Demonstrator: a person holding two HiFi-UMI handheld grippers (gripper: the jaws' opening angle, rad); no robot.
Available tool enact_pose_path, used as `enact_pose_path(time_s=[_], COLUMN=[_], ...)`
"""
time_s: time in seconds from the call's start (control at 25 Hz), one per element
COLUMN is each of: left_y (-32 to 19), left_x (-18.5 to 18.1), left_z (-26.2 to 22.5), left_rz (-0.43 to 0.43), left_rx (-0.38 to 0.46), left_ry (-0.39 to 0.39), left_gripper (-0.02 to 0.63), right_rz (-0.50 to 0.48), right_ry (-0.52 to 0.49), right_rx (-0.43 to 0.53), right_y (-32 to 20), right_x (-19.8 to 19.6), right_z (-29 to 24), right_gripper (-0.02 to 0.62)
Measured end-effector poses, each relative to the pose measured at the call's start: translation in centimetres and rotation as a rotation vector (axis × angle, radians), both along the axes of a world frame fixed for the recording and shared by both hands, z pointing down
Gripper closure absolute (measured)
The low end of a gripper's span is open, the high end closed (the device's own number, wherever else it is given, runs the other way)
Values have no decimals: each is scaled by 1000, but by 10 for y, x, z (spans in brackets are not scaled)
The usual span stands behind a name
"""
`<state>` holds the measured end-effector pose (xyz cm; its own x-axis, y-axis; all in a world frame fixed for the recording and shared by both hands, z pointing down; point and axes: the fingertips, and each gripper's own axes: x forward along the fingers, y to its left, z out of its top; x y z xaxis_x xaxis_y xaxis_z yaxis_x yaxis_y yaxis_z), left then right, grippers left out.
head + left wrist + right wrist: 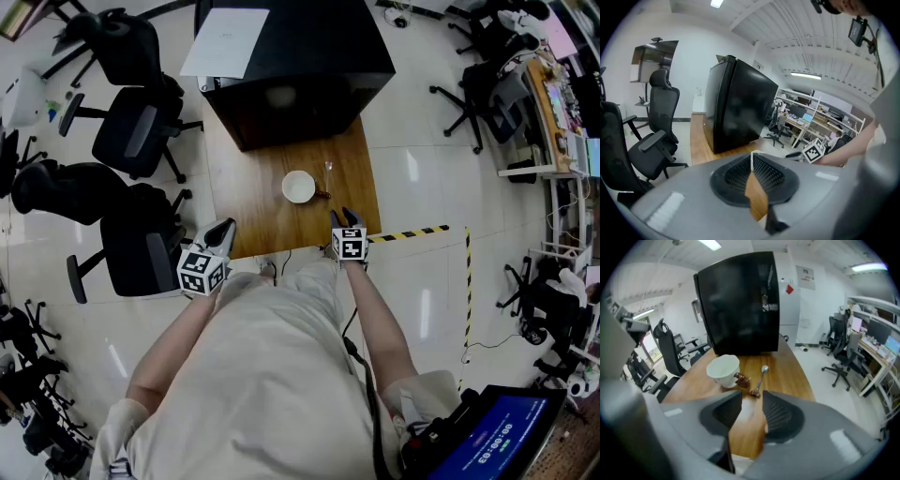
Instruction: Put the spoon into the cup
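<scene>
A white cup (299,187) with a brown handle stands mid-way along the wooden table (253,211). A metal spoon (328,177) with a brown handle end lies flat just right of it. In the right gripper view the cup (723,370) and the spoon (761,378) lie just beyond my jaws. My right gripper (347,221) (752,401) hovers over the table's near edge, pointing down at them, open with nothing between its pads. My left gripper (221,235) (751,159) is held off the table's near left corner, its tips together and empty.
A big black box (286,66) with a white sheet (225,42) on top fills the table's far end. Black office chairs (136,136) stand to the left. Yellow-black tape (412,233) marks the floor at the right. The right gripper's marker cube (813,150) shows in the left gripper view.
</scene>
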<state>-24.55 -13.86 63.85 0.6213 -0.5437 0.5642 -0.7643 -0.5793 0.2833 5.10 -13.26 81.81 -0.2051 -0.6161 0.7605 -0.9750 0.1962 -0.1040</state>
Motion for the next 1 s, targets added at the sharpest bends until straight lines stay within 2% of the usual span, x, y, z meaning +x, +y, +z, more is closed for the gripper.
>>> enact_pose_path(time_s=[0.12,0.28,0.44,0.64,0.8,1.0], left_y=[-14,-22,-20,-19,-16,-10], left_x=[23,43,38,28,26,39], left_z=[3,7,9,7,18,19], left_rz=[-23,-39,-88,-166,-186,-162], left_rx=[6,6,-10,-23,-50,-56], left_ry=[4,-9,-26,-32,-34,-48], left_gripper=[606,606,606,606,606,606], right_rz=[-49,-65,-80,-173,-149,-79], right_ry=[63,89,88,101,122,179], right_rx=[-3,-19,-26,-20,-50,-38], right_y=[-24,-45,-58,-72,-72,-67], right_x=[17,26,22,6,2,27], right_z=[22,45,59,63,79,77], right_gripper=[455,453,453,440,440,466])
